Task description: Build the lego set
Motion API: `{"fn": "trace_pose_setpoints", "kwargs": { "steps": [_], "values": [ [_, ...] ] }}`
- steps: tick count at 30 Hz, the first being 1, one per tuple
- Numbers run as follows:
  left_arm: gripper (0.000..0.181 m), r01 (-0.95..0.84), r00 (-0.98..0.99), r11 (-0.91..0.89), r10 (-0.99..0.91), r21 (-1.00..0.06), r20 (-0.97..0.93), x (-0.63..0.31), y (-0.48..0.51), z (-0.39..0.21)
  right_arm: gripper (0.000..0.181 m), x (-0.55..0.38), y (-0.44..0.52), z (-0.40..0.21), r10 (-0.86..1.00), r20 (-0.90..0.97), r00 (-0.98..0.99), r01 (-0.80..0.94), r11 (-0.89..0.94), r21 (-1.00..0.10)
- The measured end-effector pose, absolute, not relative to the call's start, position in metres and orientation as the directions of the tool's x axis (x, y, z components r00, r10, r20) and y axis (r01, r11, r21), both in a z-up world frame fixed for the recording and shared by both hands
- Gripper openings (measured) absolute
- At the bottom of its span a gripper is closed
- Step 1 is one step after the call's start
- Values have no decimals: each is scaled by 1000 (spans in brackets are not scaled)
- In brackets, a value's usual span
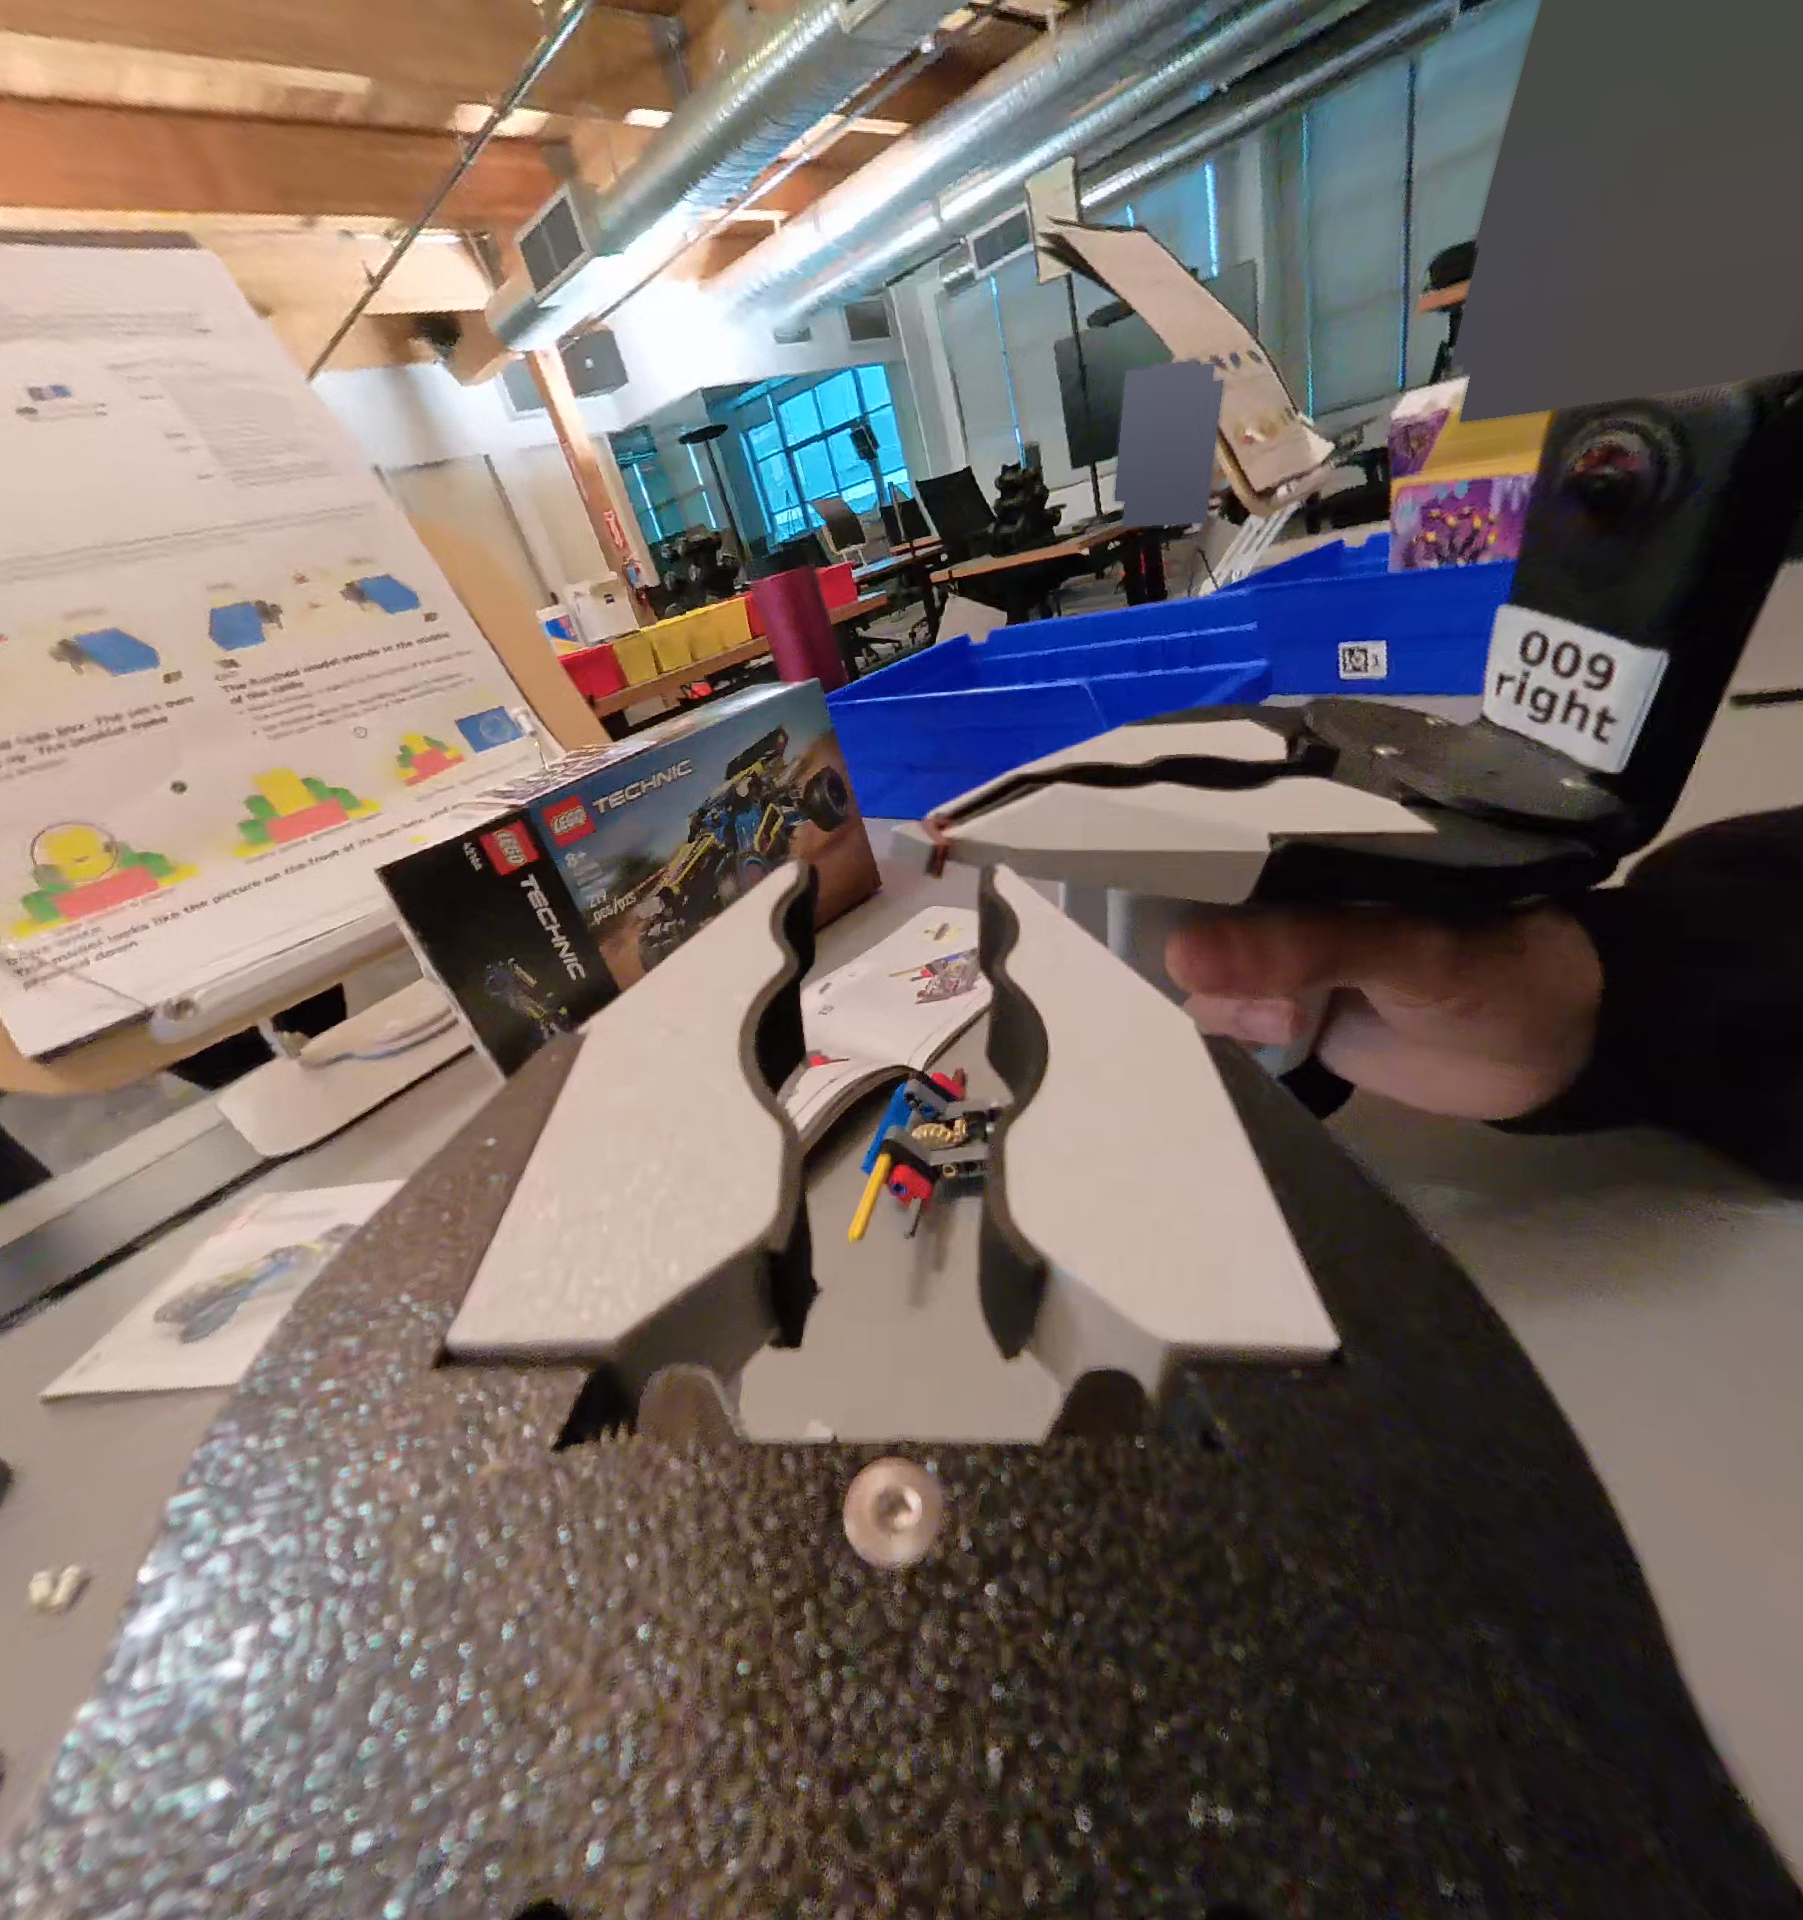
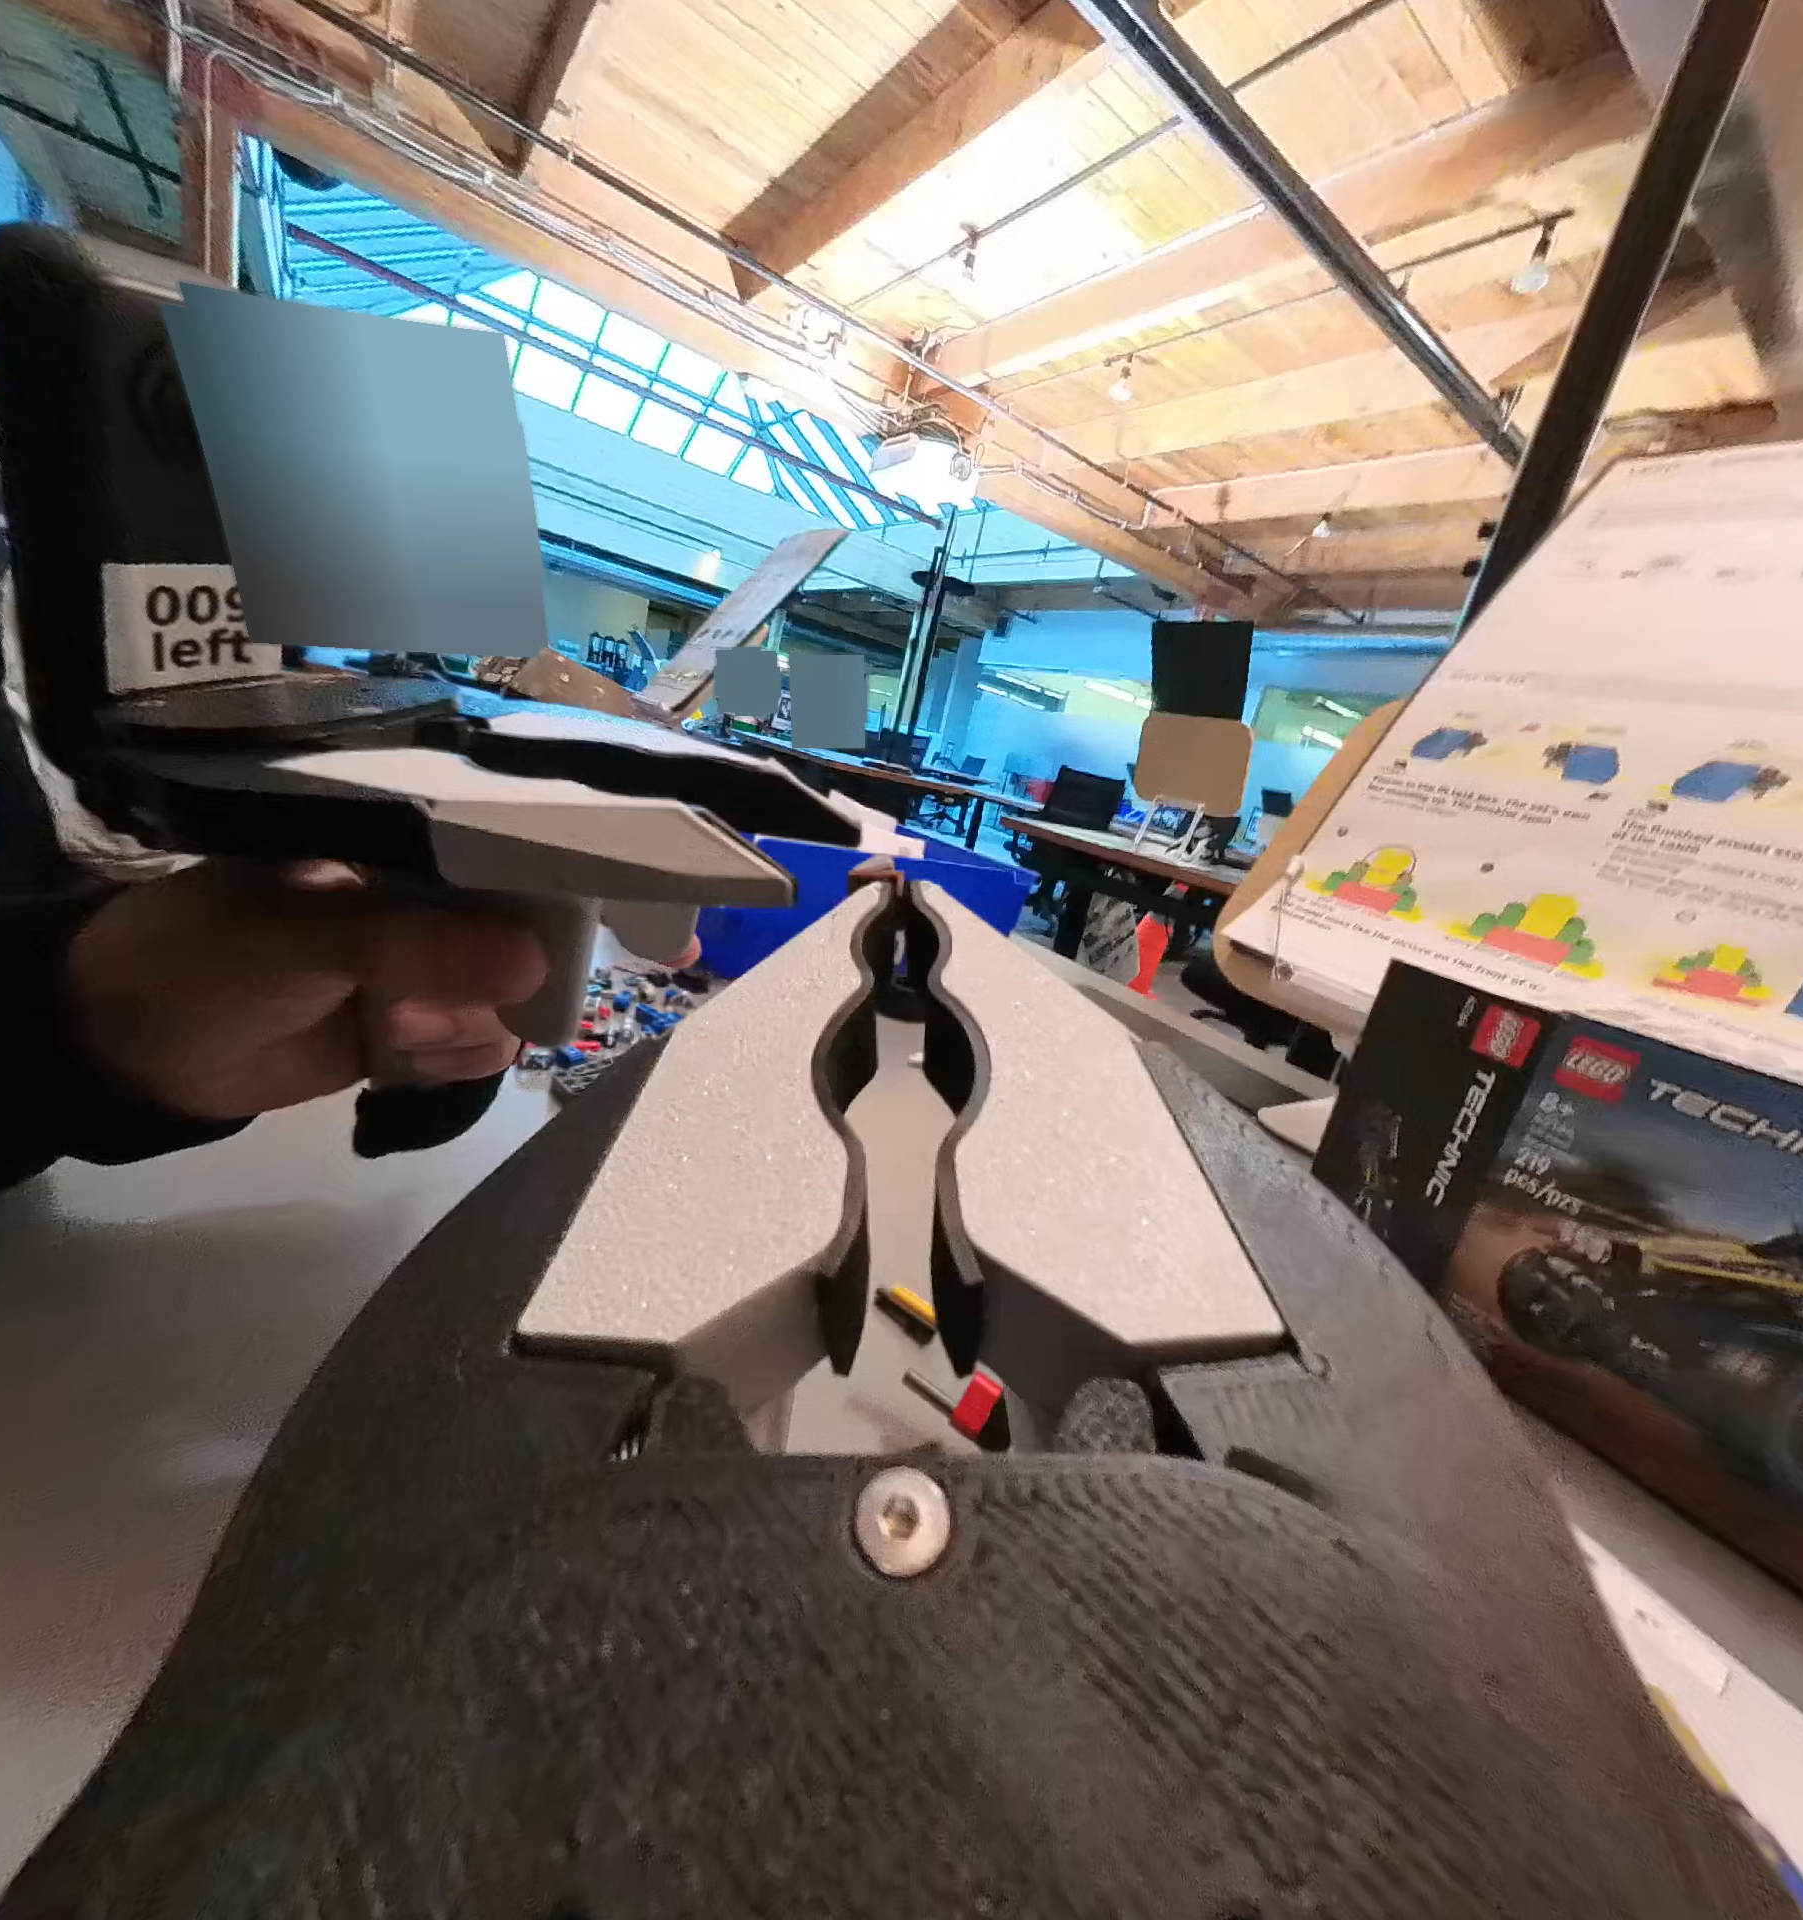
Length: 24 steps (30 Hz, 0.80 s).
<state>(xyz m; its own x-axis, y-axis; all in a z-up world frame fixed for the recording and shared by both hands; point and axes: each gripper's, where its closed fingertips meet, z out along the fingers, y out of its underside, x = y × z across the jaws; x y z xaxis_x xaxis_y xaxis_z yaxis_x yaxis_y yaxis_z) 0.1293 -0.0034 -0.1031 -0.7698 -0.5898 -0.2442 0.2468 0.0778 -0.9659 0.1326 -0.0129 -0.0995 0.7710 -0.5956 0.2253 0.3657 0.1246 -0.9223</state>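
The left tongs are hanging apart above a small multicoloured brick assembly lying on the grey worktop. The right tongs are pinching a tiny brown piece. A black printed toy-car box is standing nearby.

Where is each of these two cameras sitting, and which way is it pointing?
Left wrist view: on the left hand-held gripper, facing along its open fingers at a small lego assembly on the table; the right hand shows.
Right wrist view: on the right hand-held gripper, fingertips nearly closed on a small brown piece; the left hand shows.
Shared: the lego box and each other's gripper.
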Motion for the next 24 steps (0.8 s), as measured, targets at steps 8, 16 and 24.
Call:
{"fn": "trace_pose_setpoints", "kwargs": {
  "steps": [8, 16, 24],
  "values": [
    [10, 364, -709, 185, -580, -913, -400, 122, -12, -102, 0, 115, -6, -91, -571, 296, 766, 456, 157, -876],
    [13, 462, -616, 264, -592, -847, -520, 114, -15, -87, 0, 105, -11, -80, -485, 157, 860, 365, 370, -855],
    [13, 560, -516, 286, -613, -777, -598, 107, -15, -76, 0, 107, -12, -79, -443, 22, 896, 258, 481, -838]
  ]
}}
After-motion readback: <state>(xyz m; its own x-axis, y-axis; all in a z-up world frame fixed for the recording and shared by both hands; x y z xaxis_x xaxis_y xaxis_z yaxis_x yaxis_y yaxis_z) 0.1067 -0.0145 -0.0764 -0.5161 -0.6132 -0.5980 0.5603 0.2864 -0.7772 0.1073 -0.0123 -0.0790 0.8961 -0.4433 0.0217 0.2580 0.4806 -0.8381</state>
